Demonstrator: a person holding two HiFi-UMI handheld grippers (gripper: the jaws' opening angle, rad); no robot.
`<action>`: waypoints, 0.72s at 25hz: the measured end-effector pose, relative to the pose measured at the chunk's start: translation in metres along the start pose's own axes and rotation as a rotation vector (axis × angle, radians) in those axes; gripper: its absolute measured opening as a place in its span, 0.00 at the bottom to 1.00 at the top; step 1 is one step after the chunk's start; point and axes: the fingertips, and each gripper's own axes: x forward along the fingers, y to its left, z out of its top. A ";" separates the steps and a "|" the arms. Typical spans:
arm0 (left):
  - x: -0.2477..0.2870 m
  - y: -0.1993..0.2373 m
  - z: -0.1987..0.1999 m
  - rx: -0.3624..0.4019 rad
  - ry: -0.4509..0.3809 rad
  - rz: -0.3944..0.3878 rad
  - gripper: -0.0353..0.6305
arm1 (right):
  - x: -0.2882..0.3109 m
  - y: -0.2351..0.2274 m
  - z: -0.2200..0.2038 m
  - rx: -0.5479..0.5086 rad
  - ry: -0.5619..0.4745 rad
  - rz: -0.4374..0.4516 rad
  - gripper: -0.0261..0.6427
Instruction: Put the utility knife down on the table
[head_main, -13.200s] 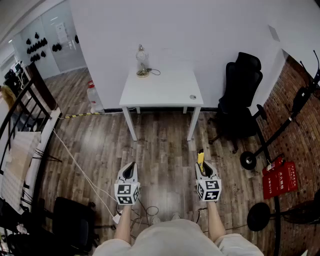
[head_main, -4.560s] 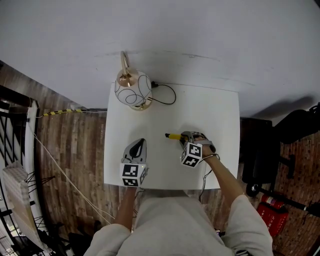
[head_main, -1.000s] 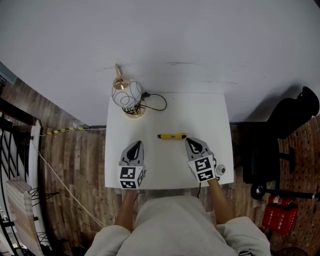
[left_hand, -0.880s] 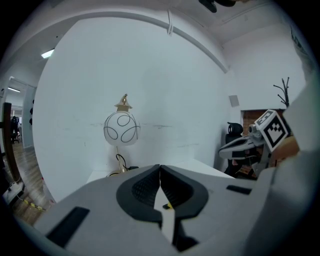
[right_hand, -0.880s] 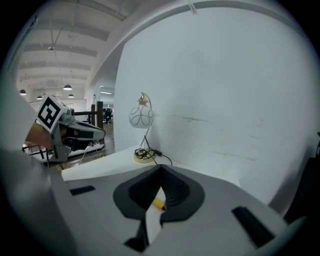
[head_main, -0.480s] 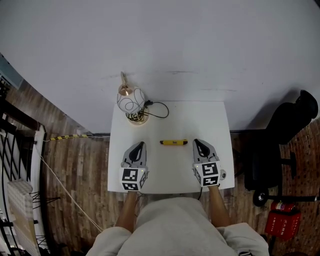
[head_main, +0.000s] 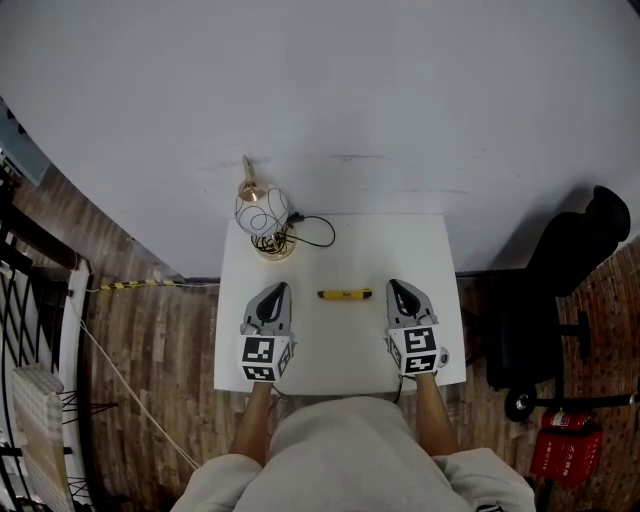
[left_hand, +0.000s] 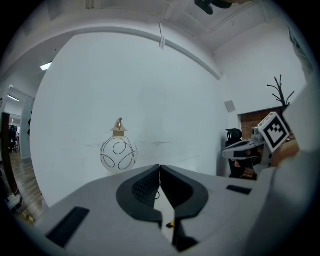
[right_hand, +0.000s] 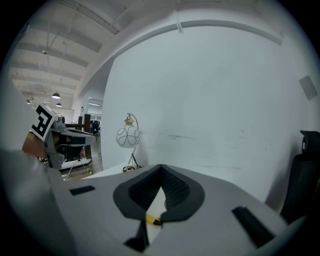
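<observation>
The knife (head_main: 345, 294) lies flat on the white desk (head_main: 335, 355). Back-left of it stands a globe lamp (head_main: 262, 213); off to its right, a black chair (head_main: 575, 250). Left gripper (head_main: 279, 291) and right gripper (head_main: 395, 287) flank it — jaws clenched, empty.

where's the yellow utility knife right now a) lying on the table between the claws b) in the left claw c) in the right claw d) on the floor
a: the utility knife lies flat on the white table, clear of the shut left claw and shut right claw.
</observation>
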 end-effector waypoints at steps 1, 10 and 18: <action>0.000 0.000 0.002 0.002 -0.003 0.000 0.06 | -0.001 -0.001 0.000 0.001 -0.001 -0.002 0.04; 0.005 0.002 0.008 0.005 -0.014 0.004 0.06 | 0.002 -0.003 0.000 -0.010 0.006 -0.003 0.03; 0.005 0.001 0.008 0.006 -0.012 0.000 0.06 | 0.003 -0.003 -0.003 -0.004 0.012 -0.004 0.03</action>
